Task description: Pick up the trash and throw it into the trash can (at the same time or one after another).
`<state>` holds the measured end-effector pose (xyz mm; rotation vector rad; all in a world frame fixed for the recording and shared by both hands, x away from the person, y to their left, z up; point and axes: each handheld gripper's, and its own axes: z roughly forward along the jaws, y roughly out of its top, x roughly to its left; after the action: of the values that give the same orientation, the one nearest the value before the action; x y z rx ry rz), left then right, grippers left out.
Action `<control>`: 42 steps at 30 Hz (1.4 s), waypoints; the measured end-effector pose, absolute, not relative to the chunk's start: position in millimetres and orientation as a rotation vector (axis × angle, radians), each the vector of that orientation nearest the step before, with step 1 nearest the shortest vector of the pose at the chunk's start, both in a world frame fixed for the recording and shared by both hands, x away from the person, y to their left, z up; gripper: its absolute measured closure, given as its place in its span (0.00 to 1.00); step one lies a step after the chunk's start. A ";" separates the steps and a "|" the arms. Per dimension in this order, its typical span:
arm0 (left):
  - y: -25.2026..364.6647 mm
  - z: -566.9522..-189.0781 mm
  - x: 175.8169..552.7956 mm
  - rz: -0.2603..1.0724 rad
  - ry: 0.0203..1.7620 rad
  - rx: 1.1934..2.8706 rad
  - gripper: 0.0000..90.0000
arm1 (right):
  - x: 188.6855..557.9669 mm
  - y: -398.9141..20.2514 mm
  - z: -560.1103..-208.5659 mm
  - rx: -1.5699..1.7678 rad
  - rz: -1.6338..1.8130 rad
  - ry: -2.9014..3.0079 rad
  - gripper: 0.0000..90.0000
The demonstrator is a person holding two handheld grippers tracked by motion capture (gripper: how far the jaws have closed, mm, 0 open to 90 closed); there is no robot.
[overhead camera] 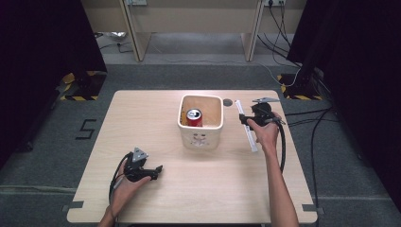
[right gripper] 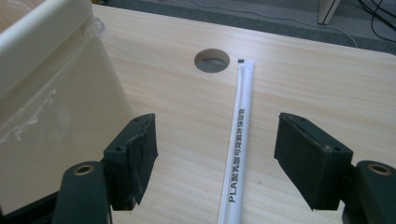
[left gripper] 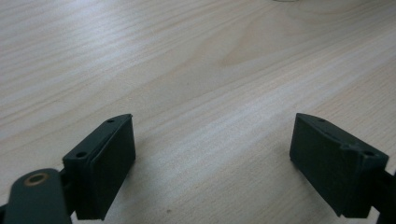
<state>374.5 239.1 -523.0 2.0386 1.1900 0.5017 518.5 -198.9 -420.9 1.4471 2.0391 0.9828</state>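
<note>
Paper-wrapped white drinking straw (right gripper: pixel 238 154), long and thin with black print along its sleeve, is seen lying flat on the pale wooden table (overhead camera: pixel 156 198), right of centre in the high view, just beside the cream square plastic bin (overhead camera: pixel 200 138) and with its far end near a round cable hole (right gripper: pixel 212 60) in the tabletop. It is judged that the pickup has not yet been made: in the right gripper view the straw runs up between the jaws of the right gripper (right gripper: pixel 215 161), which are spread wide and are not touching it. Closing on the straw and lifting it are taken to be left to do. The left gripper (left gripper: pixel 212 158) is held at the lower left of the high view, its jaws spread over bare wood with nothing between them. Inside the bin a red drinks can (overhead camera: pixel 194 117) is seen standing upright towards the left; the rest of the bin's floor looks bare.
</note>
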 end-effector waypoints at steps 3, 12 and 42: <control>239.1 -523.0 374.5 0.502 1.190 2.040 0.15 | 519.9 -200.1 -424.3 1.456 0.979 2.040 0.35; 239.1 -523.0 374.5 0.502 1.190 2.039 0.15 | 526.0 -200.5 -437.1 1.477 0.953 2.057 0.38; 239.0 -523.0 374.6 0.501 1.190 2.038 0.15 | 540.9 -196.9 -470.7 1.492 0.854 2.111 0.52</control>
<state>374.6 239.0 -523.0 2.0385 1.1903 0.5012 540.9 -196.9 -470.7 1.4919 2.1106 0.8544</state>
